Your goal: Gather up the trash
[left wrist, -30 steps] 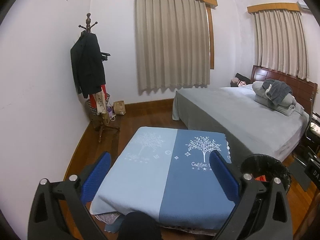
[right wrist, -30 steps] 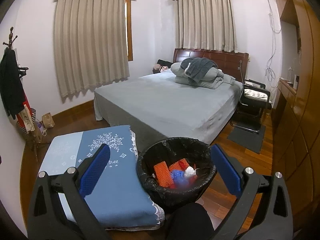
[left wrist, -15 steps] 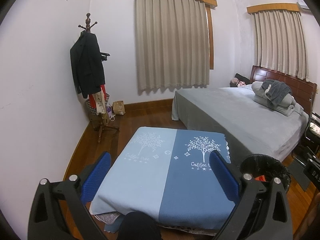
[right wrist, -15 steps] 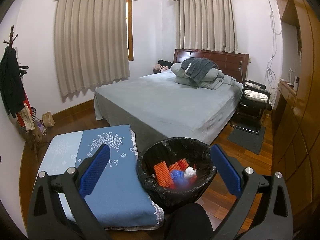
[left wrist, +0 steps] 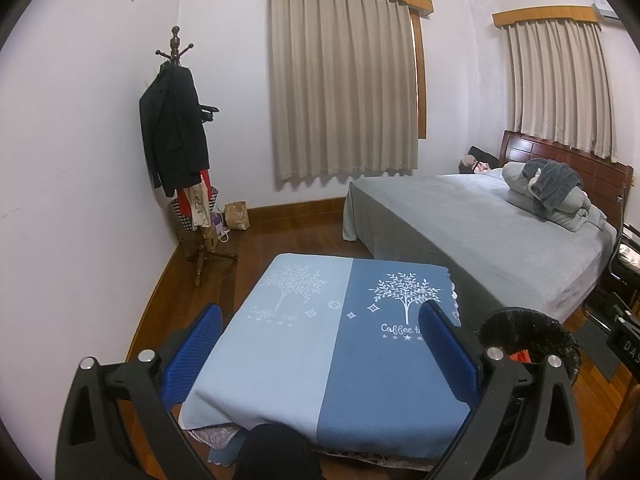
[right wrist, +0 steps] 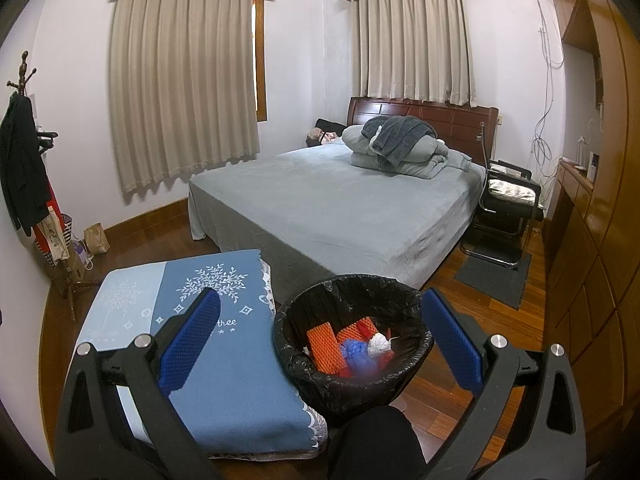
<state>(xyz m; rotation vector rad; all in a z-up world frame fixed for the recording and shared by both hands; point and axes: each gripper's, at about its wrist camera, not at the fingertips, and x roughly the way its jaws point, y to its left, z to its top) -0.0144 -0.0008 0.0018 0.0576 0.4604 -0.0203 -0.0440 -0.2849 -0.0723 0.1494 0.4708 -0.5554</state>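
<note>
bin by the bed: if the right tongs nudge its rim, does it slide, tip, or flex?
The bin looks light: only a little orange mesh and wadded scraps. It would probably slide on the wood floor. The loose black liner would likely crumple first.

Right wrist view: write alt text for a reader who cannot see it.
An open right gripper hangs over a black-lined bin holding orange, blue and white trash. A blue-covered table stands left of the bin, with a grey bed and curtained windows behind.
</note>
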